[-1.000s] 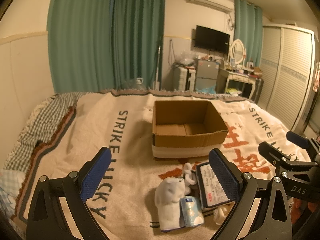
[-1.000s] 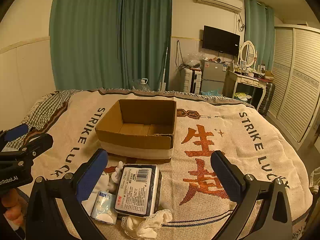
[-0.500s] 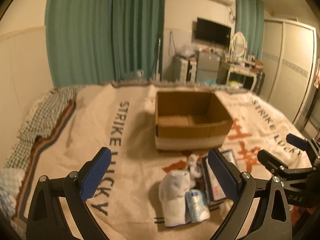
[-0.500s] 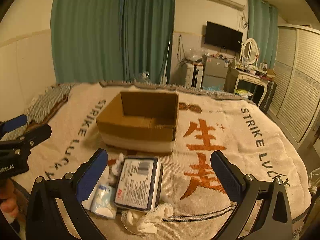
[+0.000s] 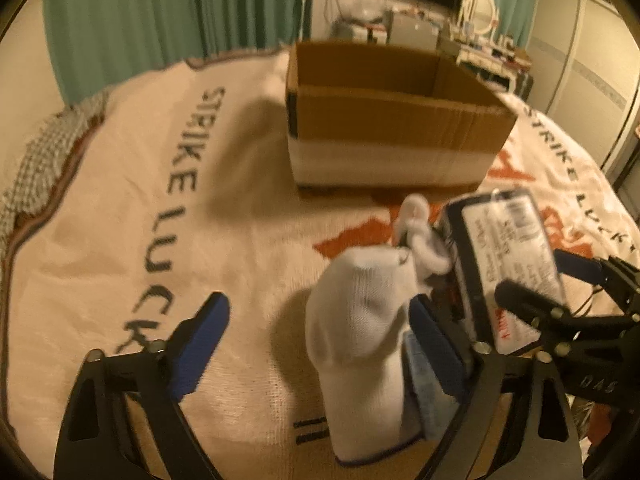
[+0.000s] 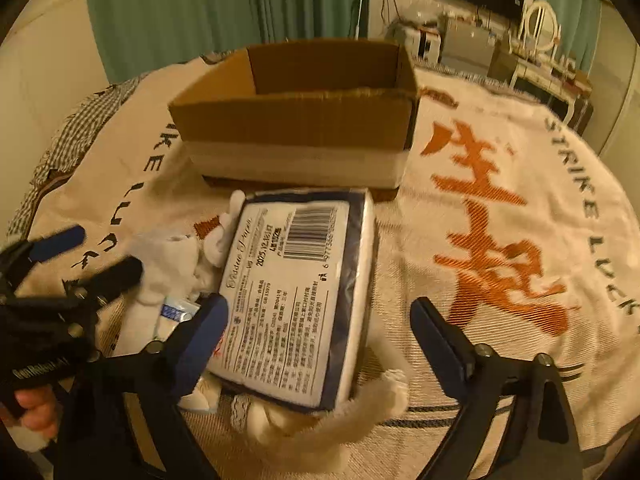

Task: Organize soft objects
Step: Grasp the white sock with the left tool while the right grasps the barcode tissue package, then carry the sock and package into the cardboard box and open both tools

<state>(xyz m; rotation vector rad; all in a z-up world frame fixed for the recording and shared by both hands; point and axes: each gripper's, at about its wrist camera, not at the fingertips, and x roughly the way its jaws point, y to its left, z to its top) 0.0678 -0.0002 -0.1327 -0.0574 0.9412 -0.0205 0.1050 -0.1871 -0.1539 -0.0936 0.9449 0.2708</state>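
**Closing on the pile before the box**

Reaching with both claws spread, we bracket the white sock (image 5: 360,320) with the left claw (image 5: 320,344) and the tissue pack (image 6: 296,292) with the right claw (image 6: 320,344), just before the cardboard box (image 6: 296,120) mid-bed. Risk: crowded items may snag together.

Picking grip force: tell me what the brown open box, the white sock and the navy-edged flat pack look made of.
Brown open box: corrugated cardboard, matte, with fluted edges and a pale band along its base. White sock: knitted fabric, ribbed weave visible. Navy-edged flat pack: probably tissues in glossy plastic film, with a printed barcode label.
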